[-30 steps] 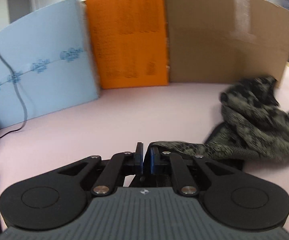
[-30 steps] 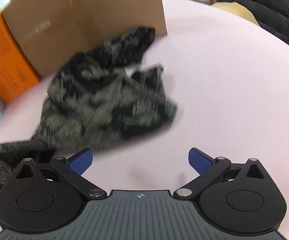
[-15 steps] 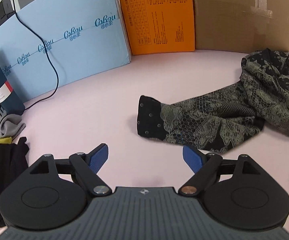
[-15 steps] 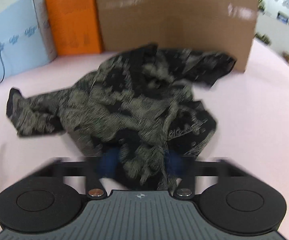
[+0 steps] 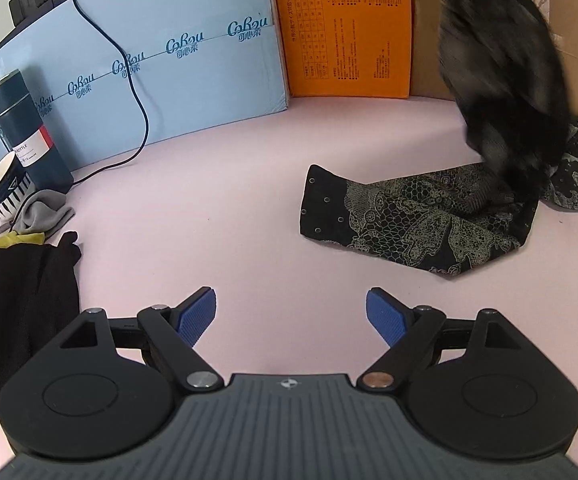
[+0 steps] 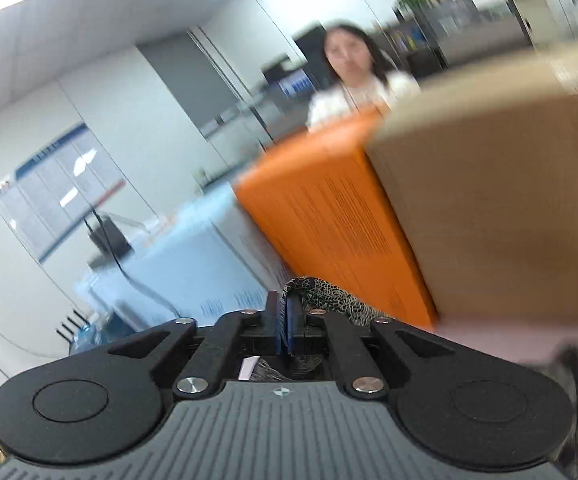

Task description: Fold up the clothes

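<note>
The right gripper (image 6: 285, 322) is now clamped on a fold of the lace-patterned garment (image 5: 429, 220), its blue pads pressed together with patterned cloth bunched just past them at one o'clock; half a second ago it was low over the crumpled heap with the fabric between its fingers, and now its camera looks up at the orange panel (image 5: 349, 28), the cardboard box (image 6: 509, 200) and the room beyond, so the grip has closed and the arm has swung upward with the cloth; in the left wrist view that lift shows as a dark, motion-blurred column of fabric rising at one o'clock in front of the cardboard, while the lower part of the garment lies on the pink table (image 5: 229, 220) at two o'clock, its studded black end spread flat toward the middle; the left gripper (image 5: 291, 316) hangs over bare table with its fingers wide apart and nothing between them, having let go of the edge it pinched a second ago and pulled back; I judge the garment is being raised to shake it open before any fold, and the free studded end is the likely next hold for the left; nearby, at nine o'clock, sit a dark bottle (image 5: 25, 128), a striped cup (image 5: 5, 188) and a black cloth (image 5: 17, 292), well apart from the work.
</note>
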Motion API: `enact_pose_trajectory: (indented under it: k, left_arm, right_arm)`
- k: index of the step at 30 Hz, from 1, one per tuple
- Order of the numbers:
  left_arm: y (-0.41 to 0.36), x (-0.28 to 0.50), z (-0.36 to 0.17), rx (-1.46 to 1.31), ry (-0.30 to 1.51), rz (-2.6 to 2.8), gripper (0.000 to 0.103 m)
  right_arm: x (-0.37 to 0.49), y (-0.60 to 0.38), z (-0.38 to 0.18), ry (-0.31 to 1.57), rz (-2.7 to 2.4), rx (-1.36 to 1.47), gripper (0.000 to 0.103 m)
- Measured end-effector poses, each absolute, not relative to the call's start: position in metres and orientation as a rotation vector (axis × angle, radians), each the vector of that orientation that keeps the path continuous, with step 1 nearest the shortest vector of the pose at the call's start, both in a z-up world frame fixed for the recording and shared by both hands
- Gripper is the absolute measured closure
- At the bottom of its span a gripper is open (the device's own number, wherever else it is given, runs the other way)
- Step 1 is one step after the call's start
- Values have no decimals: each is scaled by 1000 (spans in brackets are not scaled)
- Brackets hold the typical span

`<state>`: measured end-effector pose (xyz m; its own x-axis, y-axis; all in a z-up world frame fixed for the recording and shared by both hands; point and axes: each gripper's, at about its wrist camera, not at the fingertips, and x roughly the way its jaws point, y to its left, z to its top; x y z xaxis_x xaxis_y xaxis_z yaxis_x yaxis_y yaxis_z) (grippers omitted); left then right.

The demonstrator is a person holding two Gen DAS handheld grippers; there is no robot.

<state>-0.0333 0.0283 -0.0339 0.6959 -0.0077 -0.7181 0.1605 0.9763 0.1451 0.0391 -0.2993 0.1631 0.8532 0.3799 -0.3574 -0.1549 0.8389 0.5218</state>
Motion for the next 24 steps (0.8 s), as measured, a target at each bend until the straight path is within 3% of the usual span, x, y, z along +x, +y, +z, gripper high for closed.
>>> enact_pose_trajectory:
  k: [1,2,3,6,10,14,16,19,24]
  left_arm:
    - [29,-35,-34,207,796,-97,21]
    - [30,-38,-34,209,796,-99,21]
    - [33,-40,-35,206,796,-98,21]
    - [42,-43,-41,186,816,-82,20]
    - [54,-46,-49,150,849,-43,20]
    - [60,-48,-53,118,875,-14,20]
    - [60,-48,-55,109,892,-13,20]
    - [59,-47,-56,128,912,-5,20]
    - [58,-44,-62,116,959,18,19]
  right_arm:
    - [44,-294,172,459,256,454,63]
    - [45,-288,176,435,221,411,30]
    - [40,-284,176,398,219,377,28]
    - [29,-279,149,439,235,301,30]
    - [3,-285,73,596,198,276,31]
    - [-40,-295,-14,782,154,478,33]
    - [-57,-296,-46,839,92,576,38]
    - [-86,-293,-74,817,-7,692,41]
    - [-64,-270,-80,743,-40,595,42]
